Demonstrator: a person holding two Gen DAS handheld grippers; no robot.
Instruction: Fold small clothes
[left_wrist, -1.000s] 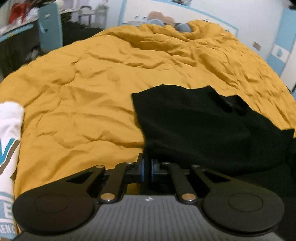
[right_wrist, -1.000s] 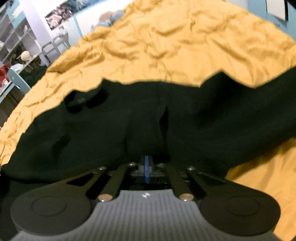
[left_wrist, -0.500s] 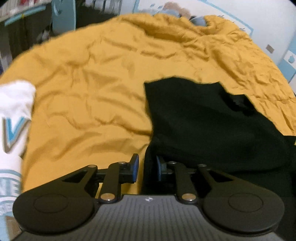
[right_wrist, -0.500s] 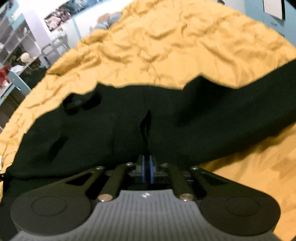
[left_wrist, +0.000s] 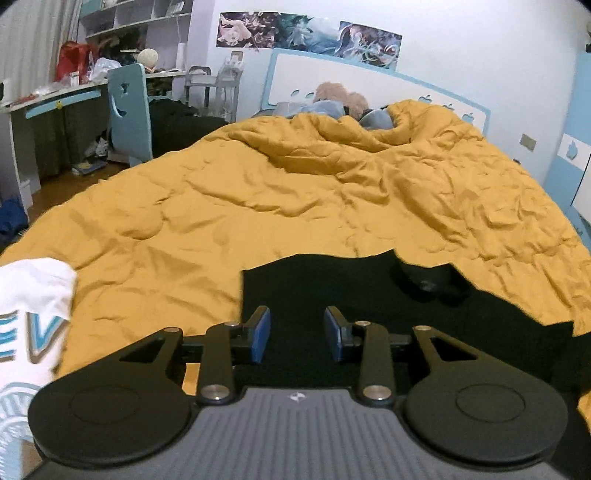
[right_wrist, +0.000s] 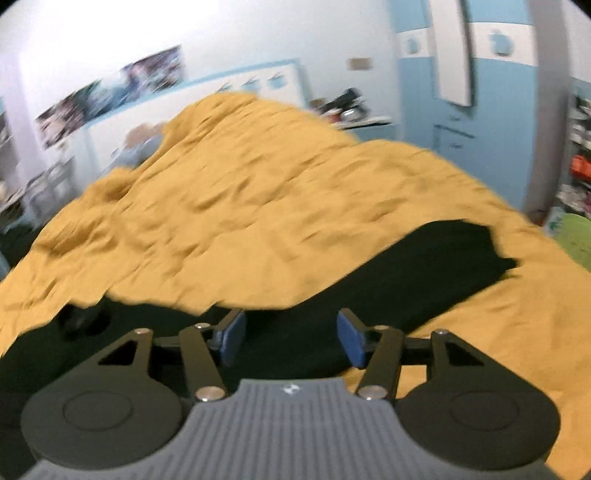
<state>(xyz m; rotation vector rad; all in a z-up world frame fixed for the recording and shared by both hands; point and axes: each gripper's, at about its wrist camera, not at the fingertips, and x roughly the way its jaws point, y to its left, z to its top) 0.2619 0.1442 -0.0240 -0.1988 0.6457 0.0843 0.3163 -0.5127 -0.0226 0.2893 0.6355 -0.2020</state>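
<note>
A black garment (left_wrist: 369, 295) lies flat on the mustard-yellow quilt (left_wrist: 258, 206), its left edge folded straight. My left gripper (left_wrist: 297, 334) hovers above its near left part, jaws opening, nothing between the blue pads. In the blurred right wrist view the same black garment (right_wrist: 406, 273) stretches across the quilt (right_wrist: 258, 206), one part reaching out to the right. My right gripper (right_wrist: 291, 338) hangs over its near edge, jaws opening, with nothing pinched between them.
A white T-shirt with blue lettering (left_wrist: 29, 321) lies on the quilt at the left. Pillows and a plush toy (left_wrist: 332, 103) sit by the headboard. A desk and blue chair (left_wrist: 129, 114) stand left of the bed, a blue wardrobe (right_wrist: 480, 110) to its right.
Both grippers let go of the black garment and opened. Both rose and drew back from the cloth; the right one also swung to the right.
</note>
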